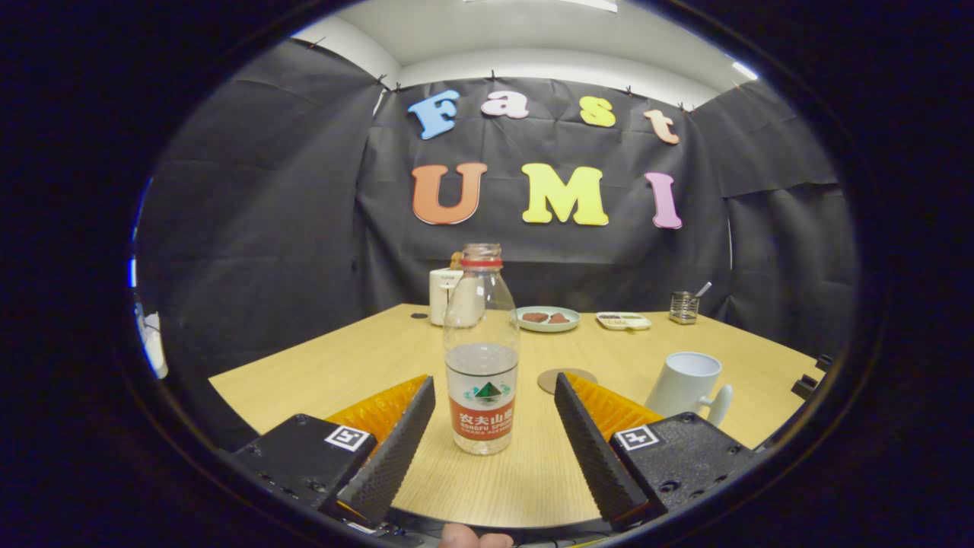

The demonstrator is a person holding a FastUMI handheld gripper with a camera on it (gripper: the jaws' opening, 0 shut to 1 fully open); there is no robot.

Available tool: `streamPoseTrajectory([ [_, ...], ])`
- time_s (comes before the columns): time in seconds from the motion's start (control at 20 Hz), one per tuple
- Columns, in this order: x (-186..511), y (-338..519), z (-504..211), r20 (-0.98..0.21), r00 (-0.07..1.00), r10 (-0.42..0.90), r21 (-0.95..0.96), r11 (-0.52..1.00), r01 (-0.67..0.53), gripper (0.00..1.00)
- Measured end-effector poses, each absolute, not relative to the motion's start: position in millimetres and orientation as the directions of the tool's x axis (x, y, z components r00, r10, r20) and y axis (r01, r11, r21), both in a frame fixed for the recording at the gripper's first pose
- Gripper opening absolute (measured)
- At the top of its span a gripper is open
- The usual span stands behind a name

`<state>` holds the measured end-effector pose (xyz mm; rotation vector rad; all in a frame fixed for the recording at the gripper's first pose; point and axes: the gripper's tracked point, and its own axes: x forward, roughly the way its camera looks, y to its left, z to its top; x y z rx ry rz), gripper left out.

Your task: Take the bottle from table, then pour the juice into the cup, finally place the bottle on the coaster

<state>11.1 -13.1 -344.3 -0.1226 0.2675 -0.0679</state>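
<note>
We note the gripper nearest us, its two fingers spread wide apart and touching nothing, low over the wooden table. Between the fingertips, slightly toward the left finger, stands the bottle: clear plastic, upright, uncapped, with clear liquid up to about the top of its label and a red ring at the neck. Gaps remain on both sides, so the bottle is not yet gripped; it rests on the table. We judge the task to be at its very start: the approach looks nearly complete, but the take, the pour and the placing are all left. Just beyond the right fingertip lies the round coaster, bare. Further right, beside the right finger's housing, sits the white cup, upright, handle toward us; we cannot see whether anything is in it. Behind the bottle, near the far edge, is a white jug, partly hidden by the bottle's shoulder. To its right we log a pale plate with brown pieces on it, then a small tray, then a glass jar holding a spoon.
</note>
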Motion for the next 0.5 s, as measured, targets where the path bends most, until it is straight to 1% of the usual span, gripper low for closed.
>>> streamPoseTrajectory([
  [0.2, 26.7, -6.0, -359.6, -0.277, 0.957, -0.08, -0.151, 0.988, 0.039, 1.0],
  [0.5, 53.2, -7.6, -361.1, -0.276, 0.957, -0.092, -0.173, 0.984, 0.044, 1.0],
])
